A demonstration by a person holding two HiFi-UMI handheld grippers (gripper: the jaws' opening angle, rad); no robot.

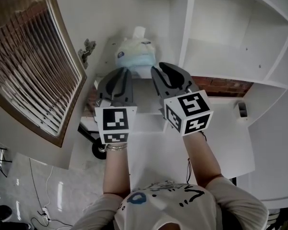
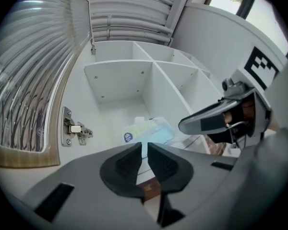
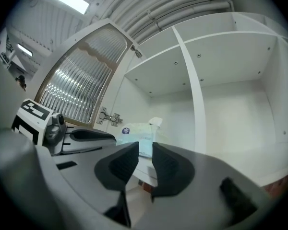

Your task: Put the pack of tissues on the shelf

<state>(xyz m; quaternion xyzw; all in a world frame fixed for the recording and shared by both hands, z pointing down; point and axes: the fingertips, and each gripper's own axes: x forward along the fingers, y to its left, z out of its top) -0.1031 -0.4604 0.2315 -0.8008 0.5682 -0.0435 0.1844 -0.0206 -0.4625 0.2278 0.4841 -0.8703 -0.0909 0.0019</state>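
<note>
White shelf (image 2: 117, 111) holds pack of tissues (image 1: 134, 55) | left gripper (image 2: 144, 145) fingers closing on nothing | right gripper (image 3: 145, 145) fingers slightly apart

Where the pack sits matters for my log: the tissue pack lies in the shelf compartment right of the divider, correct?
No: the tissue pack lies in the compartment left of the divider, near the door hinge, as the head view shows.
</note>
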